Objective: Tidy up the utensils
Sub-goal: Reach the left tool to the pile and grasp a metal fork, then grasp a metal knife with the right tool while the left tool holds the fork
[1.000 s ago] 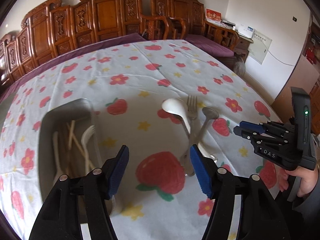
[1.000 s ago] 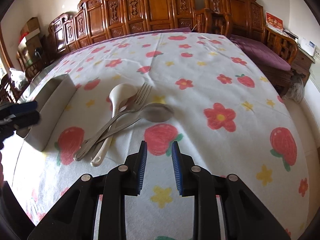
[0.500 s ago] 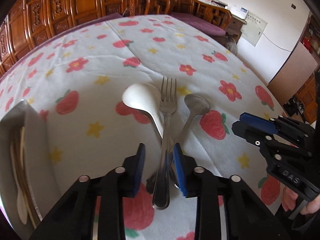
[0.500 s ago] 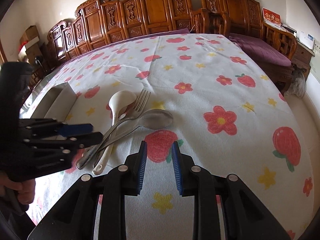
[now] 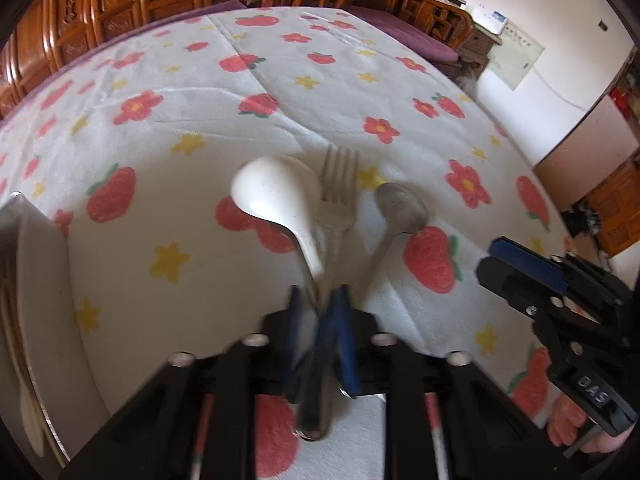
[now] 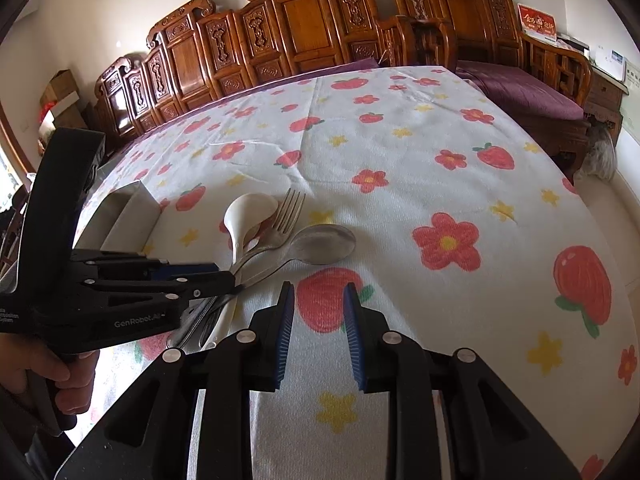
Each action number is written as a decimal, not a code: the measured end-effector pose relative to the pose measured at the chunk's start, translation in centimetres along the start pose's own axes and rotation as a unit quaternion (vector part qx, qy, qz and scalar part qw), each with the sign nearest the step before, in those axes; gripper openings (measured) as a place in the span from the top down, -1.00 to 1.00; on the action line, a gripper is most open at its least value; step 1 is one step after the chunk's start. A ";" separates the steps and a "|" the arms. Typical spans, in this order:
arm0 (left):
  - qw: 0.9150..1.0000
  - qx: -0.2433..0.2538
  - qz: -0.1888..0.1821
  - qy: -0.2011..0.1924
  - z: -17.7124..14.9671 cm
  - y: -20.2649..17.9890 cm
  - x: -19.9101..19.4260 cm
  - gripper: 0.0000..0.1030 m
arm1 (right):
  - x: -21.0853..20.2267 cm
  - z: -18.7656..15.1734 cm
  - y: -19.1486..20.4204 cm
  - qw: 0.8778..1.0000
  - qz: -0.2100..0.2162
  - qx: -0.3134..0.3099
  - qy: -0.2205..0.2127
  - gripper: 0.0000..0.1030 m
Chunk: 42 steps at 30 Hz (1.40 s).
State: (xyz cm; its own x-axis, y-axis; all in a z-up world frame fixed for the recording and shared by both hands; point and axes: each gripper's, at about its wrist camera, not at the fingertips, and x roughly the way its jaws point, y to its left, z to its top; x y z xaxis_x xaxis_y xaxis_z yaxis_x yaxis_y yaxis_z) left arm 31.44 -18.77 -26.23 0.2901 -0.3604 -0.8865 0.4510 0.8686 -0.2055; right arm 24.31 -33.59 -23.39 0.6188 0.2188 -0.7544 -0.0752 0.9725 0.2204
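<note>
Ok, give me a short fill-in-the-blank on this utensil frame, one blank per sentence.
1. The left gripper is closing on the handle of the ____.
2. The right gripper holds ____.
3. The white spoon lies to the ____ of the fork in the left wrist view.

Missing: fork; nothing; left

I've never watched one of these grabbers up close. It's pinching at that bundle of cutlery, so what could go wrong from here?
1. The left gripper is closing on the fork handle where the white spoon handle crowds against it, so both might lift or one might slip.
2. The metal spoon handle crosses the same bundle and could get dragged.
3. The metal tray sits close by on the left; a long, tilted fork could clip its rim.
</note>
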 end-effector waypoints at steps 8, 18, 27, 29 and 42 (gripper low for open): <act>1.000 0.013 0.024 0.007 -0.2 0.1 -0.3 0.82 | -0.1 0.1 0.0 1.000 0.003 0.005 -0.003 0.46; 1.000 0.013 0.007 0.015 0.6 -0.4 0.3 0.85 | 0.0 0.1 0.3 1.000 0.007 0.005 -0.001 0.46; 0.999 0.031 0.027 -0.008 -0.3 -1.1 -1.1 0.87 | 0.2 0.1 0.4 1.000 0.009 0.004 0.002 0.46; 0.999 0.034 0.028 -0.016 -0.5 -1.2 -1.6 0.87 | 0.3 0.0 0.4 1.000 0.009 0.004 0.004 0.46; 0.997 0.023 0.031 -0.063 -1.1 0.2 -6.4 0.87 | 3.0 0.7 1.1 0.999 0.020 0.009 0.030 0.46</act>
State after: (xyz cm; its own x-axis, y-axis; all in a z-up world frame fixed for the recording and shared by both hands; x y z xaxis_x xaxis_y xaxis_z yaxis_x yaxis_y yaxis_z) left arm 28.73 -15.90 -21.07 0.4214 -0.3490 -0.8370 0.4663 0.8750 -0.1301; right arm 26.61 -31.95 -25.02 0.5679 0.2631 -0.7799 -0.0853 0.9612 0.2622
